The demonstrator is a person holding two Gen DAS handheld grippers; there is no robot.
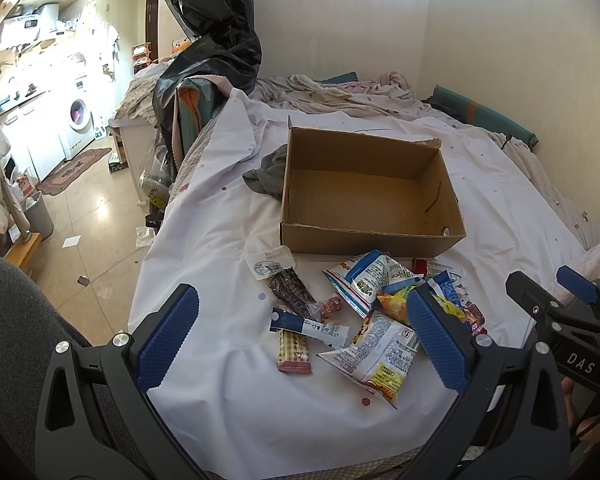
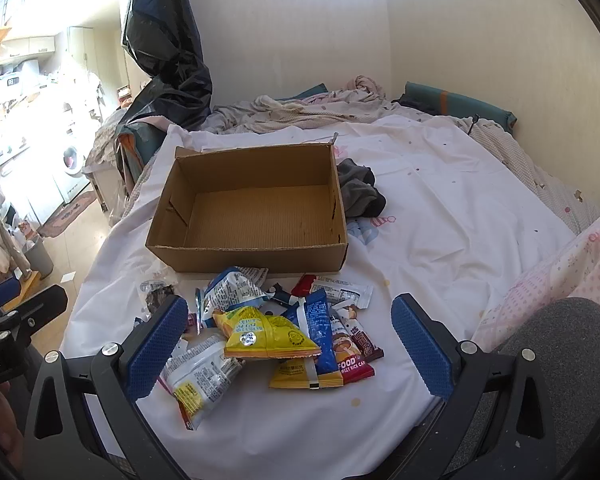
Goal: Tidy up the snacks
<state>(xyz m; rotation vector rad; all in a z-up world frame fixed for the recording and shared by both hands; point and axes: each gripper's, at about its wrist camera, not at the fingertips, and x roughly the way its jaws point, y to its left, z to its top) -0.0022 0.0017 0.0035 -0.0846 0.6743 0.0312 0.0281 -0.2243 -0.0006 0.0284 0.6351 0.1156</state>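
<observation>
Left gripper [image 1: 302, 326] fingers spread wide, right gripper [image 2: 290, 344] likewise — both seemingly above snack packets [image 2: 268, 332], holding nothing.

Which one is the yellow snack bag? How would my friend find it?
Find the empty cardboard box on the white sheet. In front of it lies a snack pile. The yellow bag sits on top in the middle, bright yellow with a round silver sticker, beside a blue packet.

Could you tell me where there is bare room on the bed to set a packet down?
The brown cardboard box is empty inside. Bare white sheet lies right of the box, beyond the grey cloth. Crowded: the pile of snack packets before the box.
</observation>
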